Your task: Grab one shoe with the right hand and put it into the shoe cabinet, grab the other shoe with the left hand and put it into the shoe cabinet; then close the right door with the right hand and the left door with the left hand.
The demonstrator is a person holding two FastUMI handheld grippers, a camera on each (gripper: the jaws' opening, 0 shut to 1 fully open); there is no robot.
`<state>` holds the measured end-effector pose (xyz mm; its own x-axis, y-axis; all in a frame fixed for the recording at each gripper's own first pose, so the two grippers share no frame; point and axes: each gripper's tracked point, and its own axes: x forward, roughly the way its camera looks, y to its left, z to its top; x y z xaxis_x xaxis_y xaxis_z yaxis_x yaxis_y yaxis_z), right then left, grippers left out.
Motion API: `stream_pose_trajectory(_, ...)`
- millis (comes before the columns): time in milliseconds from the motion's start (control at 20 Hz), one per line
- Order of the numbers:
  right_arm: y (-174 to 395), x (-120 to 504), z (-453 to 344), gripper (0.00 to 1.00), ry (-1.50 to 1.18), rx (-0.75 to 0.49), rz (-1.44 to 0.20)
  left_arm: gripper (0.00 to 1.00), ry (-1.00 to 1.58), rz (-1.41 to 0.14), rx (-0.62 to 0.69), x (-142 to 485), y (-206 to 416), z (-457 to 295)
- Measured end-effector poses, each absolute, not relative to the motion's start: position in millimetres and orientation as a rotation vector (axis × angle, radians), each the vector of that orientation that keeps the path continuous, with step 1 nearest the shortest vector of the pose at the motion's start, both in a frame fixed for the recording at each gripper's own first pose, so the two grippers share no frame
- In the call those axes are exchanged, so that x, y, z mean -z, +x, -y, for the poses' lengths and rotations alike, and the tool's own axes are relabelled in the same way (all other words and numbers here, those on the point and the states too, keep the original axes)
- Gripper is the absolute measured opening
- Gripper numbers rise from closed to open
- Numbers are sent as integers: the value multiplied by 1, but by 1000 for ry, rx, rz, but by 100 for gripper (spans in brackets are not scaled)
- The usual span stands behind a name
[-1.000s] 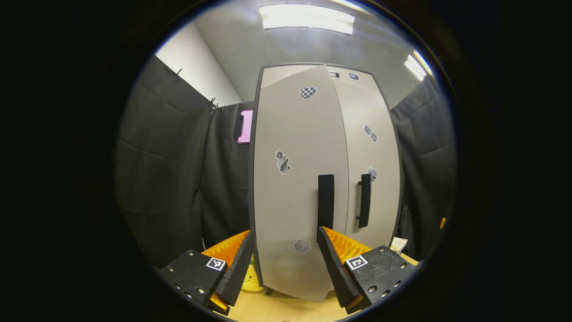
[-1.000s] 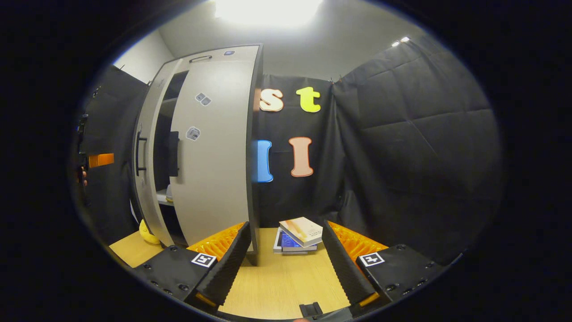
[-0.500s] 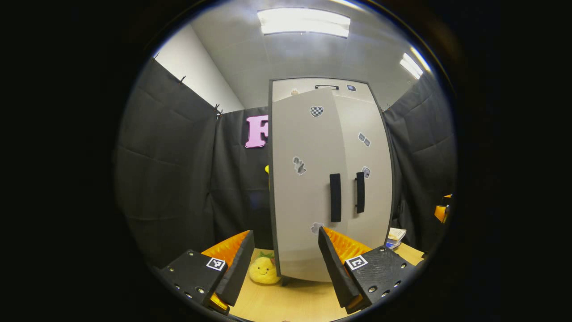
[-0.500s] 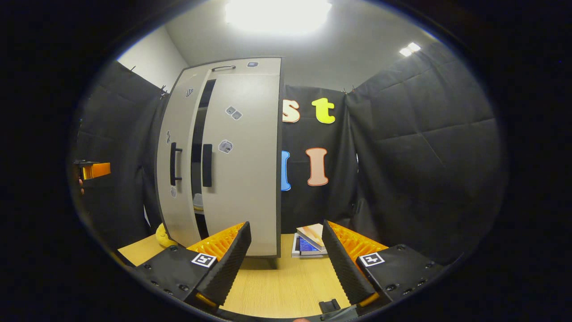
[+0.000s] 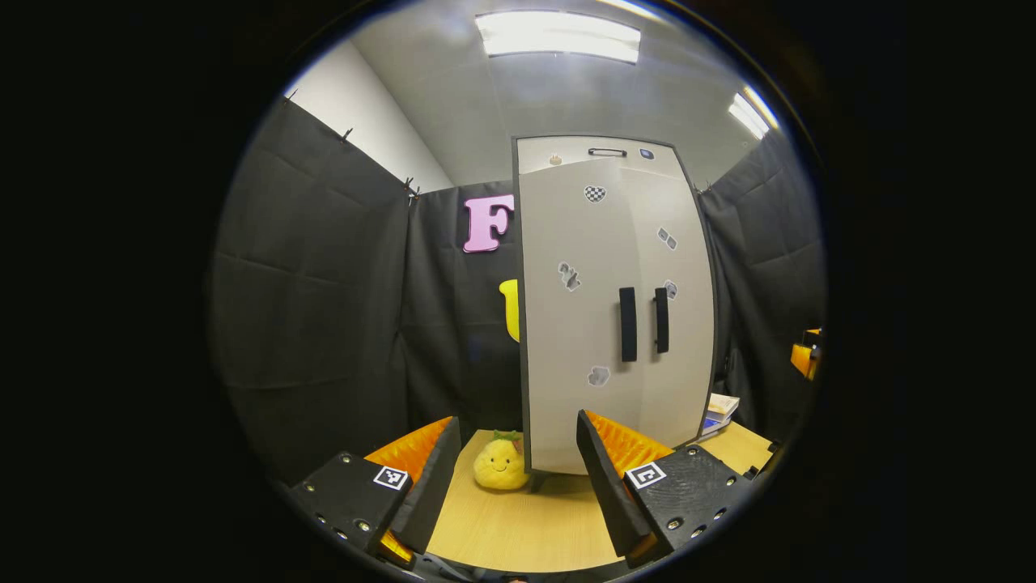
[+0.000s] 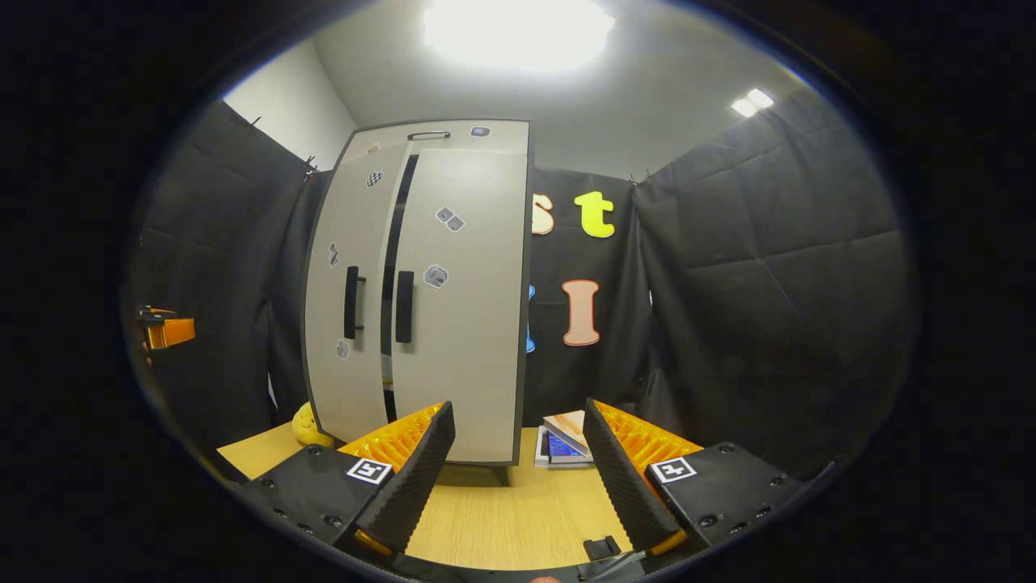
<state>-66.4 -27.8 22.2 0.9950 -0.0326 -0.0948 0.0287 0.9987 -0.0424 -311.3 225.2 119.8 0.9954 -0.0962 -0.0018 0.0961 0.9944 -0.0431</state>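
**A:** Between your left gripper's [image 5: 518, 486] jaws there is nothing but bare table [image 5: 526, 526]; they stand apart and hold nothing. Your right gripper [image 6: 518, 478] is the same, jaws spread over empty wood.

**B:** And just beyond them?

**A:** Ahead of the left jaws, slightly to their right, stands the shoe cabinet [image 5: 615, 308], clear of the fingers. In the left gripper view the left door [image 5: 571, 324] looks almost flush with the right door [image 5: 676, 308], the two black handles [image 5: 627, 324] side by side. In the right gripper view, though, a dark slit runs between the doors, so I judge the left door is not quite home.

**B:** The shoes?

**A:** You can't see them now. With the doors nearly together I take it they are inside the cabinet, but that is a guess.

**B:** So which step?

**A:** The last one, closing the left door. Your next move calls for bringing the left jaws forward to that door's face near its handle and pressing it in until the slit is gone.

**B:** Anything close by?

**A:** A yellow plush toy [image 5: 500, 465] sits ahead between the left jaws, beside the cabinet's foot, and some books [image 6: 566, 437] lie beyond the right jaws.
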Motion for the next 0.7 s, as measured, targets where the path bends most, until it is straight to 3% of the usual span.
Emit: stream_pose_trajectory(700, -90, -25, 27, 100, -26, 48, -70, 78, -15, -8, 83, -104, -338, -233)
